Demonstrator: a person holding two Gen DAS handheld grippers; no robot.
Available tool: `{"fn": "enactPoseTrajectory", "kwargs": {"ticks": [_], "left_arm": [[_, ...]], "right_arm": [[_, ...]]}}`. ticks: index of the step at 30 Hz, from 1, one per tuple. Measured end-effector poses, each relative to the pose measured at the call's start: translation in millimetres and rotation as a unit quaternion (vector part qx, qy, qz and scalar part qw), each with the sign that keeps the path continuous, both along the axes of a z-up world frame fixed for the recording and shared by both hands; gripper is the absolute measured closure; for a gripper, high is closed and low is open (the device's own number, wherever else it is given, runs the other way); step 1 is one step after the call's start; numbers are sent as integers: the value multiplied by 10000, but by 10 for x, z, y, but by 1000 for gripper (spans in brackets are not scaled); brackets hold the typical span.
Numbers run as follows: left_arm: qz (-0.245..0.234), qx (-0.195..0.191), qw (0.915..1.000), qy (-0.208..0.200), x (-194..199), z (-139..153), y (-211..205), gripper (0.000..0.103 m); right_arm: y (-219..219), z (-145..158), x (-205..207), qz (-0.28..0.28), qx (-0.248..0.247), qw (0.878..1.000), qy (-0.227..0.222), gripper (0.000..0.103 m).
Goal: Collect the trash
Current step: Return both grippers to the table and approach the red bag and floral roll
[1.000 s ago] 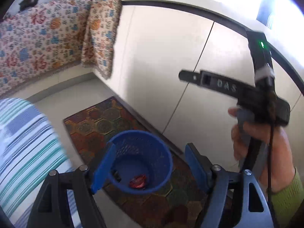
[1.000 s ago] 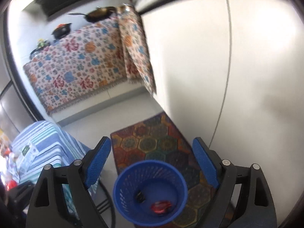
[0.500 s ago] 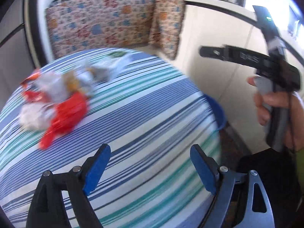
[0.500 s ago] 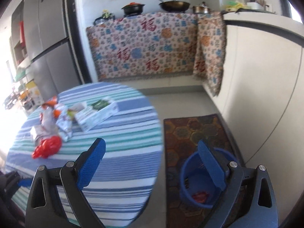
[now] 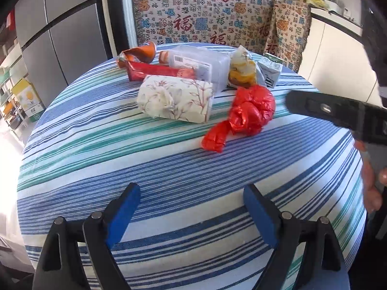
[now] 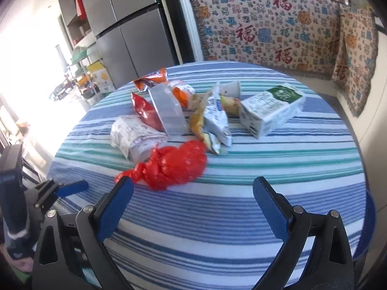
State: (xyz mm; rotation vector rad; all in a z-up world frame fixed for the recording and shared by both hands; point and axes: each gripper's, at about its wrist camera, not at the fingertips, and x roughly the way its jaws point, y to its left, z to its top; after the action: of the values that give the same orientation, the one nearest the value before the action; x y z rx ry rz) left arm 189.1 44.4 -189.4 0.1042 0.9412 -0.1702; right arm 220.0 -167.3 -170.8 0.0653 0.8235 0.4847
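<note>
A heap of trash lies on the round striped table (image 5: 169, 169): a crumpled red plastic bag (image 5: 246, 116) (image 6: 174, 166), a floral tissue pack (image 5: 176, 96) (image 6: 135, 137), a red snack wrapper (image 5: 159, 72), a clear plastic box (image 5: 200, 65), yellow-and-silver wrappers (image 6: 212, 123) and a white-and-green carton (image 6: 271, 108). My left gripper (image 5: 192, 198) is open and empty over the table's near edge. My right gripper (image 6: 193, 195) is open and empty, just short of the red bag.
A patterned cloth (image 6: 266, 29) covers the counter behind the table. A grey fridge (image 6: 130, 29) stands at the back left. The rim of the blue bin (image 6: 370, 220) shows past the table's right edge. White cabinets (image 5: 338, 55) stand to the right.
Both grippers have swung from above the blue bin on the floor rug to the table. They now face the trash heap from closer, still open and empty.
</note>
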Motion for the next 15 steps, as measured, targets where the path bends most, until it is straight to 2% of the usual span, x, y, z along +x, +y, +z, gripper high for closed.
{"fn": "enactPoseTrajectory", "kwargs": {"ticks": [3, 6, 12, 15], "left_arm": [[-10, 40, 10000, 4, -34, 12, -12, 13], [-7, 20, 10000, 14, 17, -1, -12, 13], [40, 45, 10000, 41, 42, 8, -51, 12], [72, -15, 9999, 101, 169, 8, -98, 12]], "right_arm": [[234, -125, 207, 164, -97, 9995, 264, 4], [331, -217, 193, 300, -828, 9959, 192, 4], [-146, -186, 45, 2, -1607, 9870, -34, 4], [-334, -176, -28, -55, -1585, 9873, 8, 4]]}}
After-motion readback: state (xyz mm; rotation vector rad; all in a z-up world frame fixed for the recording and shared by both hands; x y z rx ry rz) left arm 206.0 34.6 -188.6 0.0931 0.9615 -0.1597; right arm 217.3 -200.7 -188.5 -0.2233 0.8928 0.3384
